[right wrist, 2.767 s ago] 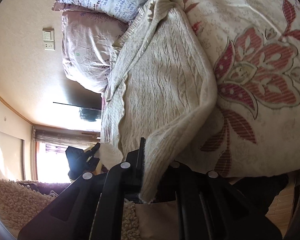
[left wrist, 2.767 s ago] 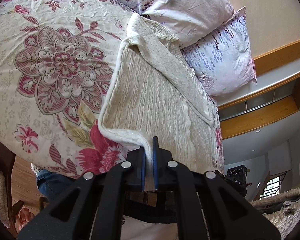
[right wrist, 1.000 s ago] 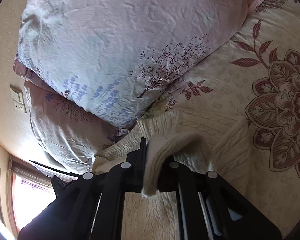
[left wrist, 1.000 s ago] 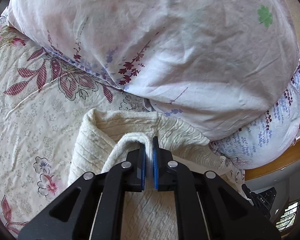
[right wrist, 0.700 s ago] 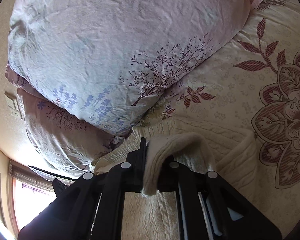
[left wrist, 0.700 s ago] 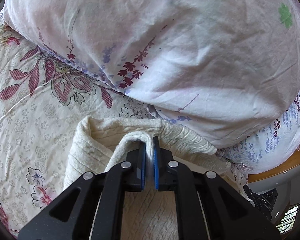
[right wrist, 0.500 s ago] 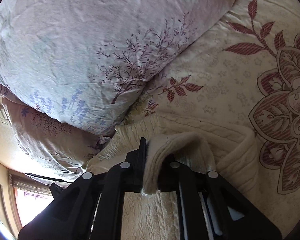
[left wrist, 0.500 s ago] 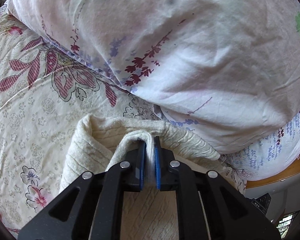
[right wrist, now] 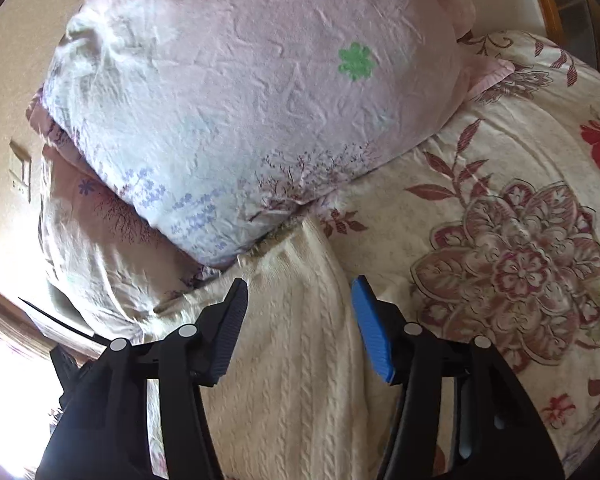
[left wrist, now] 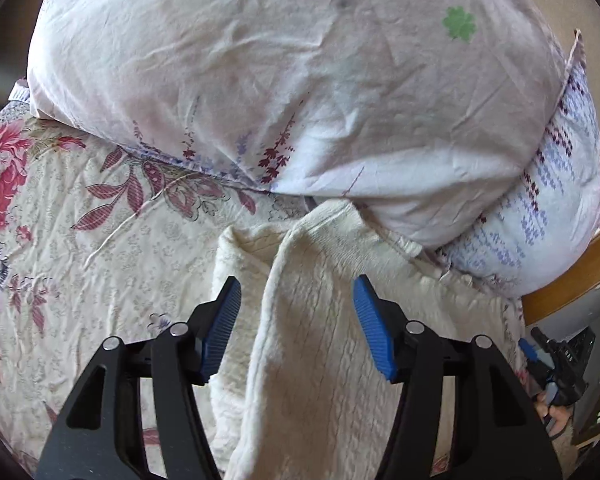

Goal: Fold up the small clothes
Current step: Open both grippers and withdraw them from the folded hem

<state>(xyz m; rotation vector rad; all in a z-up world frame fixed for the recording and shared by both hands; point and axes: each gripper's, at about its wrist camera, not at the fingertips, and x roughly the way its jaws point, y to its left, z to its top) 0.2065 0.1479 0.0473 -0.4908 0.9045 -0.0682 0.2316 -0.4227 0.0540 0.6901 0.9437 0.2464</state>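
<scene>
Left gripper released, jaws spread wide over the cream knit sweater; right gripper likewise agape, holding nothing. Sweater lies on the floral bedspread near the head of the bed, doubled over, its far edge tucked against the pillows. Step looks like a lengthwise fold just laid down. Next probably: regrip a side edge and fold across, pulling clear of the pillows so nothing snags.
</scene>
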